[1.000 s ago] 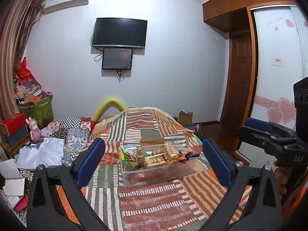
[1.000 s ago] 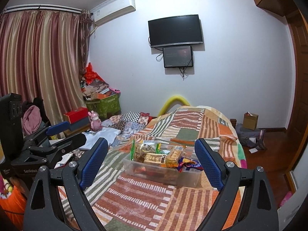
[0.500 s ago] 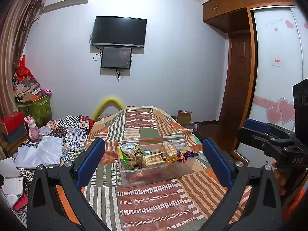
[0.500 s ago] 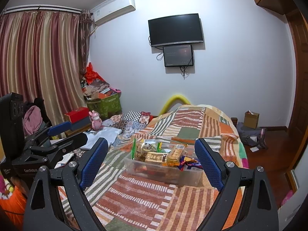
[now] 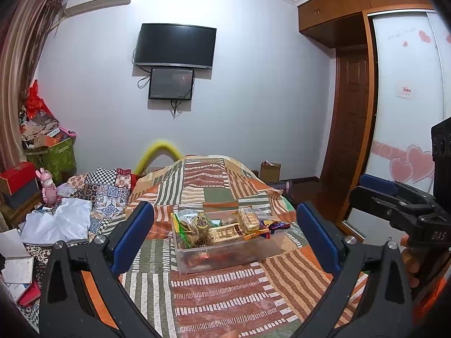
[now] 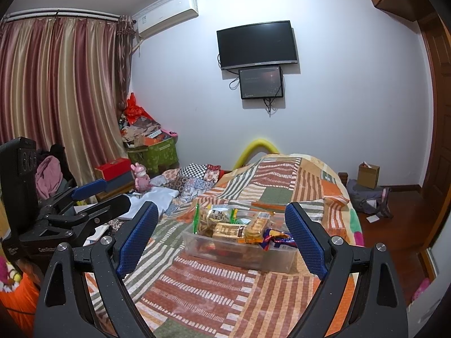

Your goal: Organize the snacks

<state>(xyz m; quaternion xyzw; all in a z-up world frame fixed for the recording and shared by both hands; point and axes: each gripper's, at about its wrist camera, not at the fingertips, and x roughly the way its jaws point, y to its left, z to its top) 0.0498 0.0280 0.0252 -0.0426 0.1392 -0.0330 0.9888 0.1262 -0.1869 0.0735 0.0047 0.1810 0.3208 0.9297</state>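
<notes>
Item: clear plastic bin (image 5: 225,256), rectangular, open-topped, resting on a patchwork striped bedspread (image 5: 225,304) toward the middle of the bed, well short of both grippers. Contents: assorted packaged snacks heaped above the rim, namely a clear bag of round biscuits with green edging (image 5: 191,225) at the left end, a brown printed wafer-type box (image 5: 225,232) lying flat in the middle, a pack of pale crackers (image 5: 248,219) behind it, and purple-and-orange foil wrappers (image 5: 274,226) hanging over the right end; further red items show dimly through the bin wall. Left gripper (image 5: 225,233): black frame, blue pads, jaws spread wide with nothing between them, held above the bedspread with the bin seen between the two pads. Right gripper (image 6: 222,233): same build, jaws likewise wide apart and empty, aimed at the same bin from slightly further right; it also appears at the right edge of the left wrist view, gripped by a hand (image 5: 408,256). Surroundings: wall-mounted television (image 5: 174,45) with a smaller screen (image 5: 171,84) below, air conditioner (image 6: 166,17), striped curtains (image 6: 56,98), green storage box (image 6: 153,155) piled with clutter, pink rabbit figure (image 6: 140,177), wooden wardrobe (image 5: 352,8).
</notes>
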